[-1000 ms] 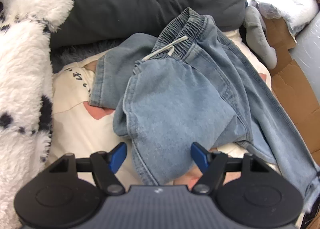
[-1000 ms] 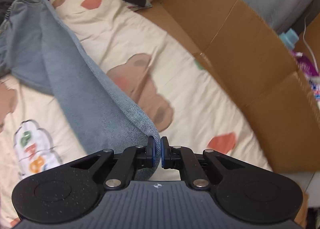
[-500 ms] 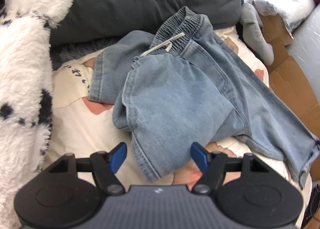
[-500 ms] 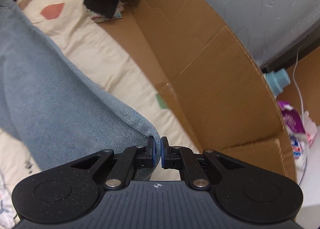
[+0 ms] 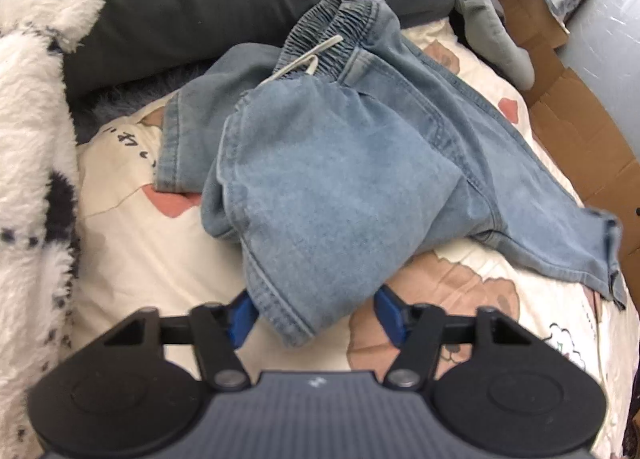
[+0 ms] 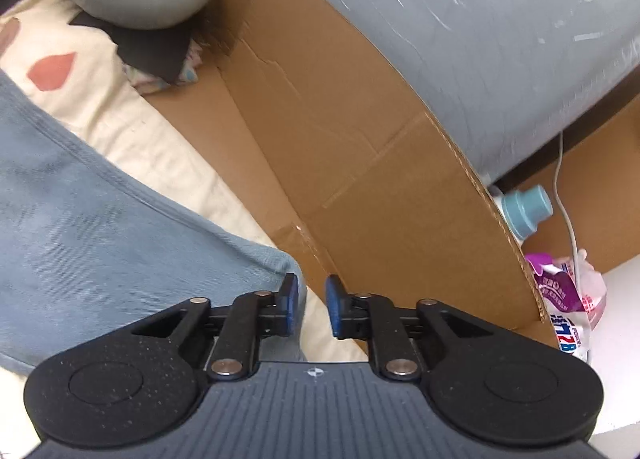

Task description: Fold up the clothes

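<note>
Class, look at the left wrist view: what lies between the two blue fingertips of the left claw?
In the left wrist view, the hem end of the jeans lies between the open left claw fingertips, on the bedsheet.

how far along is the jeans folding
Early. Done: one leg of the jeans lies doubled over the middle, its hem near the left gripper. In hand: nothing; the left gripper is open around that hem, and the right gripper is open beside the other leg's end. Left: that leg lies stretched toward the cardboard, and the waistband is bunched.
</note>
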The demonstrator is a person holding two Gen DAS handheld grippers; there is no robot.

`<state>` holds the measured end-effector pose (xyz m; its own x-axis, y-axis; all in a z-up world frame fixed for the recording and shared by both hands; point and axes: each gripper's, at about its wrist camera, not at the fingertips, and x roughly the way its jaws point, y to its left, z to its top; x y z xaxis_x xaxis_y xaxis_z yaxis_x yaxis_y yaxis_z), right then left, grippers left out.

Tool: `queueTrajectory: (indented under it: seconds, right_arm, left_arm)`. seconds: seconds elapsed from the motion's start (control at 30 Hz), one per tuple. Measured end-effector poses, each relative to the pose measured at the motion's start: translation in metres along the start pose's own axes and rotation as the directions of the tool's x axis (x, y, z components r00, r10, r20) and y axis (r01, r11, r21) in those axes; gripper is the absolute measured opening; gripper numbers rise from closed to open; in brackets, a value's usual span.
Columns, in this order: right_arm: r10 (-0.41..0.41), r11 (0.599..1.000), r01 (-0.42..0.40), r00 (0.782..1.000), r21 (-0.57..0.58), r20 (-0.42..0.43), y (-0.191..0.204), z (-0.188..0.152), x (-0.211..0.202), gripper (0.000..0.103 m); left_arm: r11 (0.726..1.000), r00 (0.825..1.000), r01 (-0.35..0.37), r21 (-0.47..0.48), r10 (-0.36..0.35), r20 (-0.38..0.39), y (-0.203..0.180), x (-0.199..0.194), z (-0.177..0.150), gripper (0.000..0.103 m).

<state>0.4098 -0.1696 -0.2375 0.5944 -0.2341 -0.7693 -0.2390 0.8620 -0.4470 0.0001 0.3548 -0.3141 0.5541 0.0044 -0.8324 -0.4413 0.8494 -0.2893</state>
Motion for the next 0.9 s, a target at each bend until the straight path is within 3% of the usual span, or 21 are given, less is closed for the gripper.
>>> queueTrajectory:
  seconds: [0.07, 0.13, 0.37, 0.57, 0.9]
  right_arm:
    - [0.029, 1.0, -0.029, 0.999, -0.004, 0.019, 0.007, 0.001, -0.013, 0.028]
    - [0.063, 0.998, -0.063, 0.997, -0.011, 0.039, 0.017, 0.003, -0.028, 0.033]
    - [0.2, 0.98, -0.2, 0.976, -0.002, 0.082, 0.048, 0.0, -0.065, 0.033]
    - [0.283, 0.956, -0.288, 0.955, 0.052, 0.087, 0.063, -0.004, -0.079, 0.033]
    - [0.337, 0.927, -0.345, 0.939, 0.147, 0.074, 0.08, -0.016, -0.077, 0.033]
  left_arm:
    - [1.0, 1.0, 0.004, 0.008, -0.005, 0.028, -0.004, -0.004, 0.002, 0.044]
    - [1.0, 0.998, 0.016, 0.025, -0.018, 0.064, -0.011, -0.01, 0.006, 0.023]
    - [0.994, 0.981, 0.07, 0.09, -0.085, 0.176, -0.046, -0.021, 0.034, 0.02]
    - [0.983, 0.953, 0.16, 0.096, -0.179, 0.243, -0.08, -0.02, 0.061, 0.019]
    - [0.949, 0.899, 0.297, 0.103, -0.314, 0.305, -0.147, 0.02, 0.087, 0.019]
